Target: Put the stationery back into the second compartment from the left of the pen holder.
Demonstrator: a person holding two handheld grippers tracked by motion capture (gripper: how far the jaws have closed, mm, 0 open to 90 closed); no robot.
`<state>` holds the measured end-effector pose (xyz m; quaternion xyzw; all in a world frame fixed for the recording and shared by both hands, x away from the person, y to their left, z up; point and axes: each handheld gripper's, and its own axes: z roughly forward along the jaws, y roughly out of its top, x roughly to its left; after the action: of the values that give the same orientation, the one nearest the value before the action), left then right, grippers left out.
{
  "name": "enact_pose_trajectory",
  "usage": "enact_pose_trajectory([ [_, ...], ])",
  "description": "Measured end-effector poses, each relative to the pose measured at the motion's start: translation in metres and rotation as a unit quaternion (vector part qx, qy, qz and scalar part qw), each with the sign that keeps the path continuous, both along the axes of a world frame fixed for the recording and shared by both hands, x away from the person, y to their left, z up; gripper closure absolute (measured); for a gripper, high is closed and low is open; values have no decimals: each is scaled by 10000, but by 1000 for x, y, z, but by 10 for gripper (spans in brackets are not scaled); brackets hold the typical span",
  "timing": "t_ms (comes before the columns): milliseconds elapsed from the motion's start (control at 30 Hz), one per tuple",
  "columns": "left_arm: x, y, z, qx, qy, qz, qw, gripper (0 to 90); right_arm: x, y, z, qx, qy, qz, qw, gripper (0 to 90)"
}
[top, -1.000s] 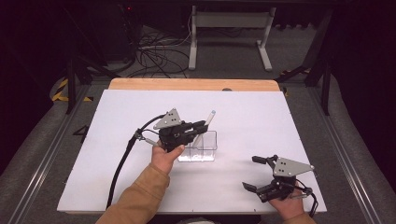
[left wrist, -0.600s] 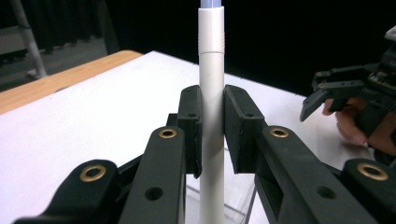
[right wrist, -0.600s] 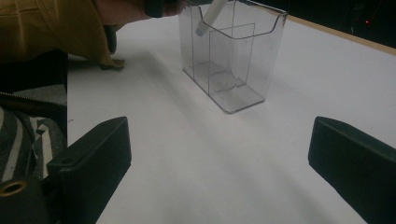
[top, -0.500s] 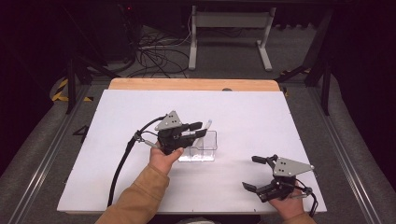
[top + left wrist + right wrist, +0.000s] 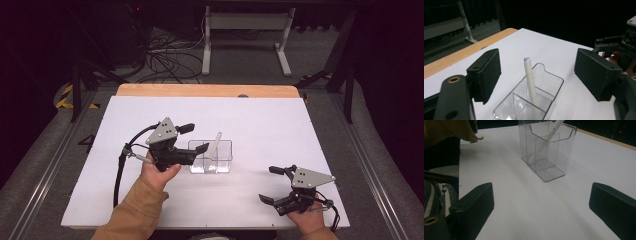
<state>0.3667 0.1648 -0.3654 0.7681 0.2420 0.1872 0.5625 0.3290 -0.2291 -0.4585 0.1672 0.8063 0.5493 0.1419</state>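
A clear plastic holder [image 5: 211, 156] with an inner divider stands mid-table. A white pen [image 5: 215, 146] leans inside it, tip up; it also rises between the jaws in the left gripper view as the pen [image 5: 530, 81] in the holder [image 5: 541, 92]. My left gripper [image 5: 196, 138] hovers open at the holder's left side, nothing held. My right gripper [image 5: 270, 184] rests open near the front right of the table, apart from the holder [image 5: 547, 147], with the pen [image 5: 551, 131] seen through its wall.
The white table top [image 5: 260, 120] has a wooden strip [image 5: 205, 90] along its far edge. Cables and a metal stand [image 5: 245, 30] lie on the floor beyond. A tan sleeve [image 5: 135, 212] comes in at the front left.
My left gripper has drawn back slightly leftward from the pen, jaws open; the pen stays leaning in the holder. The right gripper has not moved.
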Motion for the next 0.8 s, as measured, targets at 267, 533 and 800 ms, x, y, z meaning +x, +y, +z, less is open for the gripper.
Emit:
enact_pose_trajectory([
  [267, -16, 16, 0, 100, -65, 60, 9999, 172, 0, 0, 0, -18, -35, -17, 10000, 64],
  [533, -31, 44, -14, 112, -42, 288, 9995, 148, 0, -1, 1, 3, -44, -38, 10000, 61],
  [800, -40, 72, -37, 209, 139, 371, 9990, 119, 0, -2, 1, 19, -36, -54, 10000, 57],
])
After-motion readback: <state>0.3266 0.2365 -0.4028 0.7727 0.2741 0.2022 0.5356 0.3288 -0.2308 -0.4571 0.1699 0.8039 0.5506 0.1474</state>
